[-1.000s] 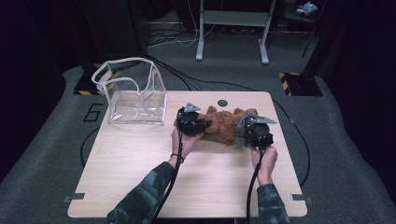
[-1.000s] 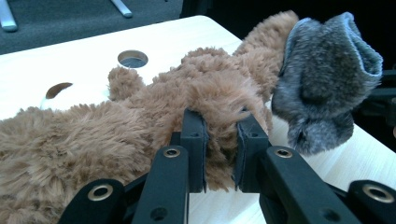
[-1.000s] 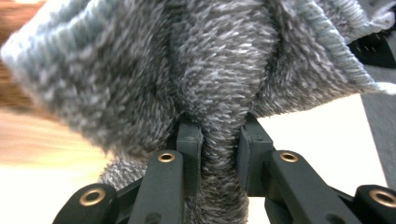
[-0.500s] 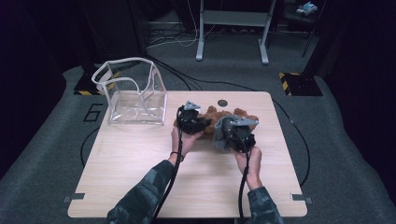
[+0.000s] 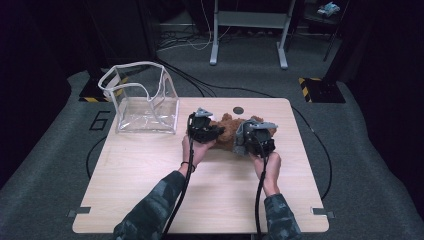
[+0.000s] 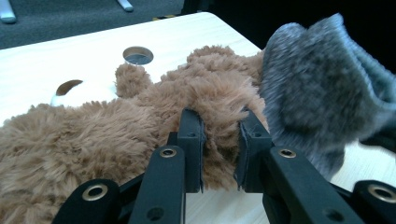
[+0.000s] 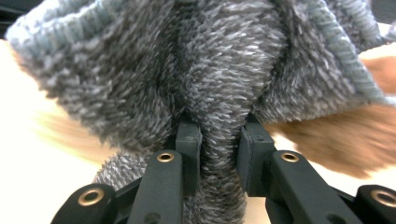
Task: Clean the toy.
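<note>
A brown plush bear [image 5: 226, 126] lies on the wooden table [image 5: 150, 185] at the back middle. My left gripper [image 5: 215, 134] is shut on a fold of the bear's fur [image 6: 116, 130], its jaws pinching the plush [image 6: 219, 140]. My right gripper [image 5: 244, 144] is shut on a grey knitted garment [image 7: 210, 60], which bunches between its jaws [image 7: 217, 140]. The grey garment [image 6: 317, 93] hangs right against the bear's right side, and brown fur [image 7: 345, 144] shows just behind it.
A clear plastic bag [image 5: 145, 100] with a white rim stands open at the table's back left corner. A round hole [image 5: 238, 110] sits in the tabletop behind the bear. Cables trail from both grippers toward the near edge.
My right gripper has moved left with the grey garment, from the bear's right end to close beside my left gripper. The left gripper has held still on the bear.
</note>
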Tool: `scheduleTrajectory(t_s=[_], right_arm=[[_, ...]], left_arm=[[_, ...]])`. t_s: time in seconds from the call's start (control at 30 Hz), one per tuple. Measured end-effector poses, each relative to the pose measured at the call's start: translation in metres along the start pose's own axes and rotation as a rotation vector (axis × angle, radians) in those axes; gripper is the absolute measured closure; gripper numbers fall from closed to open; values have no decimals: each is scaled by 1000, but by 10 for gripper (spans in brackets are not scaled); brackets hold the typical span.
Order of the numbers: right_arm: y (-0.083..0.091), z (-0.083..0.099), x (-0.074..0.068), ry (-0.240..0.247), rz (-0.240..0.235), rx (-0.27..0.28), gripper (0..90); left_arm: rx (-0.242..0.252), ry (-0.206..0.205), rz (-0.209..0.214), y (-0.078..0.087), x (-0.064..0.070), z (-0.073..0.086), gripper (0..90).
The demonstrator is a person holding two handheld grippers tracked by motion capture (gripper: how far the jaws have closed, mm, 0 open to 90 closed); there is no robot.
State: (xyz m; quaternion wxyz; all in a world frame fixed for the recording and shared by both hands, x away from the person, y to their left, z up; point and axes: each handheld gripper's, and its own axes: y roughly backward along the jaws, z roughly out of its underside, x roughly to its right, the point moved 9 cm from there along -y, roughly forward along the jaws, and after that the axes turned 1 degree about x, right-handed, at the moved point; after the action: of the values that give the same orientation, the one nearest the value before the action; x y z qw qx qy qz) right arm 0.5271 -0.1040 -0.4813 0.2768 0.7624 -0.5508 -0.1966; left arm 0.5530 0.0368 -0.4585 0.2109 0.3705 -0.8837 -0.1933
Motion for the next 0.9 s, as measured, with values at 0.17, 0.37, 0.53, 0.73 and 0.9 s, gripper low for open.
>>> scheduleTrajectory(t_s=[0.17, 0.37, 0.53, 0.73, 0.9], right_arm=[[2, 5, 31, -50, 77, -4, 731], [4, 16, 54, -88, 124, -27, 731], [13, 14, 26, -43, 44, 3, 732], [16, 5, -21, 31, -81, 35, 731], [1, -1, -48, 71, -112, 19, 729]], left_arm=[[-3, -1, -6, 1, -2, 0, 751], [-1, 1, -6, 1, -4, -1, 751], [-6, -3, -6, 0, -4, -3, 748], [-6, 0, -7, -2, -2, -6, 744], [-12, -2, -4, -4, -1, -7, 743]])
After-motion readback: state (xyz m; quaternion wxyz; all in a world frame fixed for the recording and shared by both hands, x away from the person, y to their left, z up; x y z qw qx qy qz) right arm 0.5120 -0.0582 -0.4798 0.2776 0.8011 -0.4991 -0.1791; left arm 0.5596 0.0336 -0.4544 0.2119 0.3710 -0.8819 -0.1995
